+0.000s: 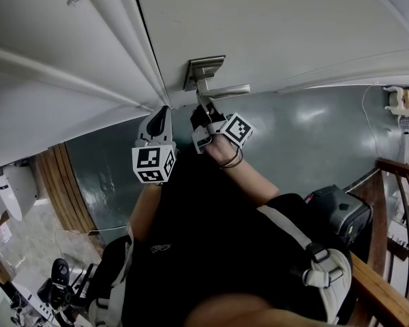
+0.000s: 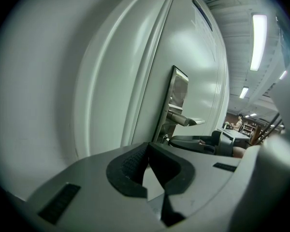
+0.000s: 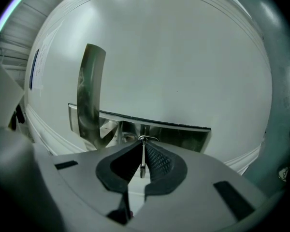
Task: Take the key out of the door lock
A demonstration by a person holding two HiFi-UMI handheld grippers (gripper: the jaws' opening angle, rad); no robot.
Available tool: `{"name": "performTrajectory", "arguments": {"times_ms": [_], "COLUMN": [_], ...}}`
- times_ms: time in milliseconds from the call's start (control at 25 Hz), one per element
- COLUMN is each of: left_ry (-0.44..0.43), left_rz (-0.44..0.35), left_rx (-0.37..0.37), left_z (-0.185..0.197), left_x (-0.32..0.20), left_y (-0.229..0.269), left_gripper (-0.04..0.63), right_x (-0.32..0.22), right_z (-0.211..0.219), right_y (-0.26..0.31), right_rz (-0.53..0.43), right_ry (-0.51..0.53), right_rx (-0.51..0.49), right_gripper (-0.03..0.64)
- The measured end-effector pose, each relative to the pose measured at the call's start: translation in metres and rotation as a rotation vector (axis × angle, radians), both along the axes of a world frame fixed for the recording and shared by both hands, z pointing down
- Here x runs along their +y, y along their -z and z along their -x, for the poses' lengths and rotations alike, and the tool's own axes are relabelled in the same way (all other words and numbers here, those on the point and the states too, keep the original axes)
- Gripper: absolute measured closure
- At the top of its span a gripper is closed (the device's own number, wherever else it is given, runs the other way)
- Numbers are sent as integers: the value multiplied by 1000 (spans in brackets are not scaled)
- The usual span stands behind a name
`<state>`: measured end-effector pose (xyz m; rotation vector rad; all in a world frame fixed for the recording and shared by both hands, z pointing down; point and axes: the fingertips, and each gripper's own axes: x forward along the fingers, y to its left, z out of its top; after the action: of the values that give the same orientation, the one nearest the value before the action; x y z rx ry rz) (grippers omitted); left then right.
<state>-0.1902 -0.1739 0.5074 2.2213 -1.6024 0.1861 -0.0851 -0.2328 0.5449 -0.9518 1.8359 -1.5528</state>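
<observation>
Key (image 3: 142,164) is seen edge-on, pinched between the pads of the right hand-held gripper (image 3: 144,148), whose jaws are closed almost fully upon it. Its blade is judged to sit in the lock plate (image 3: 159,132) on the door, just under the lever handle (image 3: 89,95).

For the step in hand, a straight pull back along the line of the blade is called for, level and without any twist or sag, so that the blade is not bound in the keyhole. The pinch should be held firm, since little of the key is caught between the pads. Whether the key is turned to its release position cannot be told.

The lever handle stands just beside the jaws and should be cleared on the way out. The left hand-held gripper (image 2: 148,144) is closed on nothing and is held near the door edge, apart from the key, so it is judged not to obstruct.

Further out, the white door (image 1: 273,26), the grey-green floor (image 1: 313,135) and a wooden railing (image 1: 388,203) are seen, all well apart from the path.
</observation>
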Motion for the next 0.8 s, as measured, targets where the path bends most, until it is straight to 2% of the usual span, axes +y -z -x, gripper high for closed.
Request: {"name": "performTrajectory", "arguments": {"times_ms": [800], "left_ry": [-8], "left_rz": [-1], "left_rx": [1], "left_z": [-1], "left_x": [5], "left_y": [1], "left_gripper": [572], "right_x": [9], "right_z": [-2], "right_y": [0], "right_rz": [8], "right_ry": [-3], "right_rx": [14], "right_gripper": [588]}}
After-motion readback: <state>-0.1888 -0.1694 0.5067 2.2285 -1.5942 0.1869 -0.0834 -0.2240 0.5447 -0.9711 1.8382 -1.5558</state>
